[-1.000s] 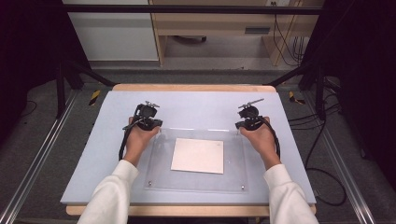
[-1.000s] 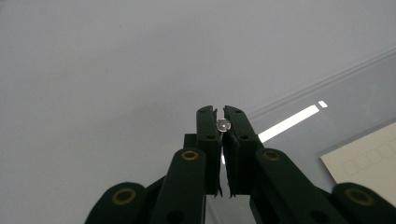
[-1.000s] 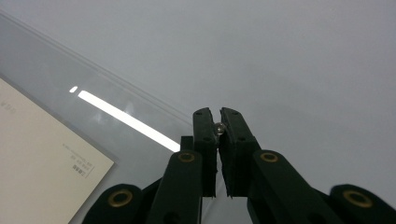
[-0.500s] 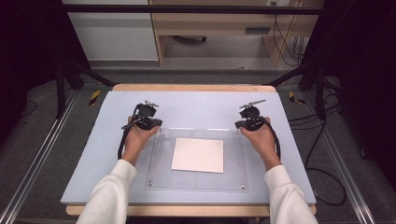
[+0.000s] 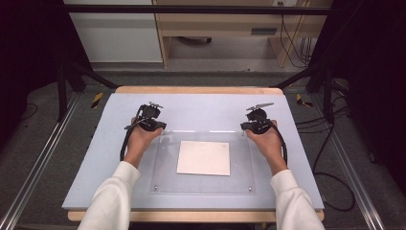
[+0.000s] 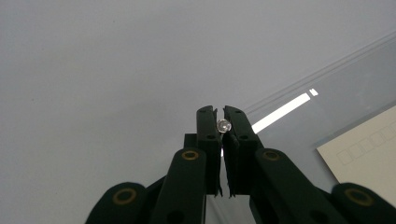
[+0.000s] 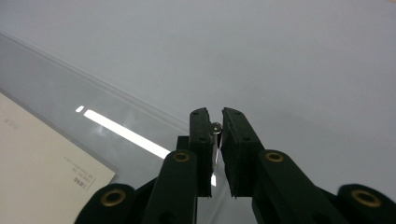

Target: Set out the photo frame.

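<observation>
Your left gripper (image 5: 149, 125) sits left of centre in the high view, jaws pinching the small silver stud (image 6: 224, 125) at the clear acrylic sheet's (image 5: 203, 184) far-left corner. Your right gripper (image 5: 255, 125), right of centre, has its jaws just easing apart; the far-right stud (image 7: 216, 126) sits between them, a slight gap showing. White card (image 5: 204, 157) lies mid-frame under the sheet.

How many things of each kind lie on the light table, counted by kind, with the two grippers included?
Clear plate: 1
White sheet: 1
Corner studs seen on the plate: 4
Grippers, left gripper and right gripper: 2
Total: 8
</observation>
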